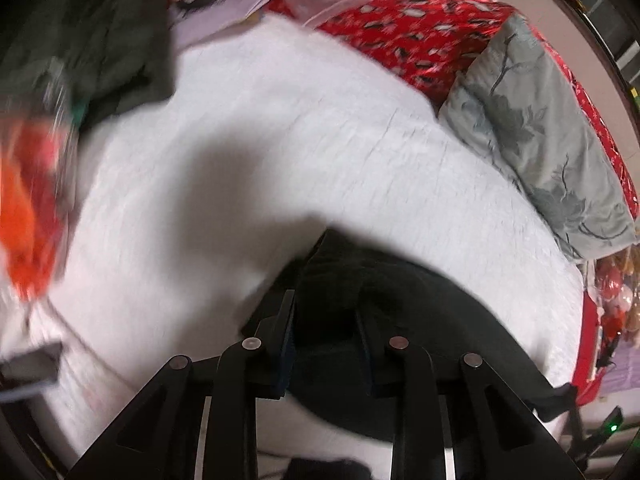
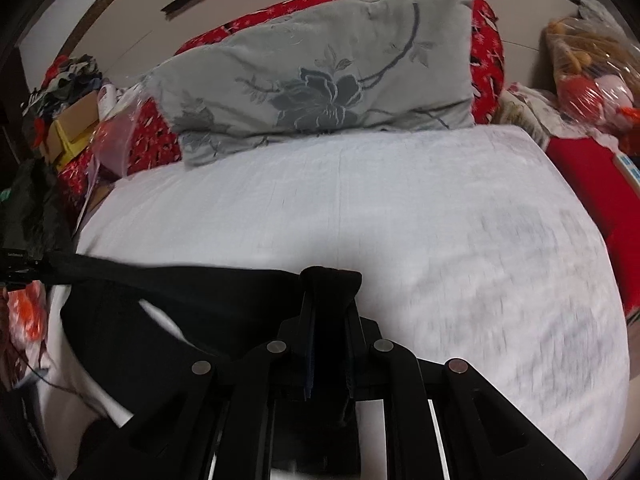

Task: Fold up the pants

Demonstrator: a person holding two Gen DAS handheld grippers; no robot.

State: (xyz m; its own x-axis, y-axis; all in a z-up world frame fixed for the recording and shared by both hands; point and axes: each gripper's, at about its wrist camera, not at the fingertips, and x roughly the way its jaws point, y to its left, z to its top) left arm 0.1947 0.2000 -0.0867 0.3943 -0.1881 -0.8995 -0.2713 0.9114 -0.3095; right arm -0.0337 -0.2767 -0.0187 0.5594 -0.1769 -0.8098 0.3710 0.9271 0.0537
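Gripping one black pants with two grippers, left and right fingers clamped on fabric, one grey pillow

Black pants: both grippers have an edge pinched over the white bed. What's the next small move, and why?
Probably carry both hands forward toward the grey pillow together. The left gripper and right gripper are each shut on the black pants, whose edge spans taut between them above the clear white sheet.

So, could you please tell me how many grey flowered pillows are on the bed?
1: the grey flowered pillow lies at the head of the white bedsheet, against the red bedding. Others could be hidden out of view.
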